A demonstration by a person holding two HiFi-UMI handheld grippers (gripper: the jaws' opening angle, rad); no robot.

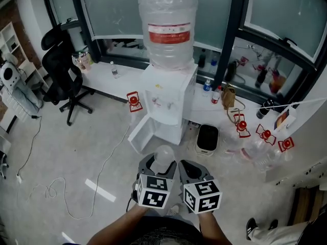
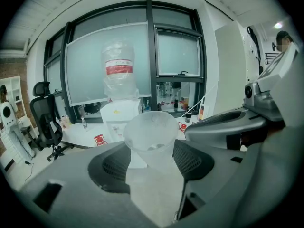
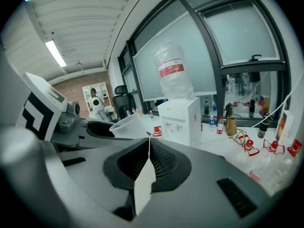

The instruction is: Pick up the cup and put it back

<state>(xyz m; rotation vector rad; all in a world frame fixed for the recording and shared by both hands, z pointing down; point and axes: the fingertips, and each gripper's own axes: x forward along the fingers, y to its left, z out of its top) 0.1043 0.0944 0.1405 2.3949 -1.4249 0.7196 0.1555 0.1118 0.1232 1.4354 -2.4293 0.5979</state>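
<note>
Before one dispenser, left gripper fingers clasp one cup; right gripper fingers closed.

a white water dispenser stands against the low white ledge under the frosted windows. a big clear water bottle with a red label sits on top of it. its lower cabinet door hangs open over the floor. just to its right a black bin sits on the floor. a black office chair is off to the left, near a white shelf unit. a small plastic bottle stands on the ledge, and a brown paper bag further right. a red-and-white gadget, i can't tell what, sits just left of the dispenser. a white cable loops across the grey floor.
</note>
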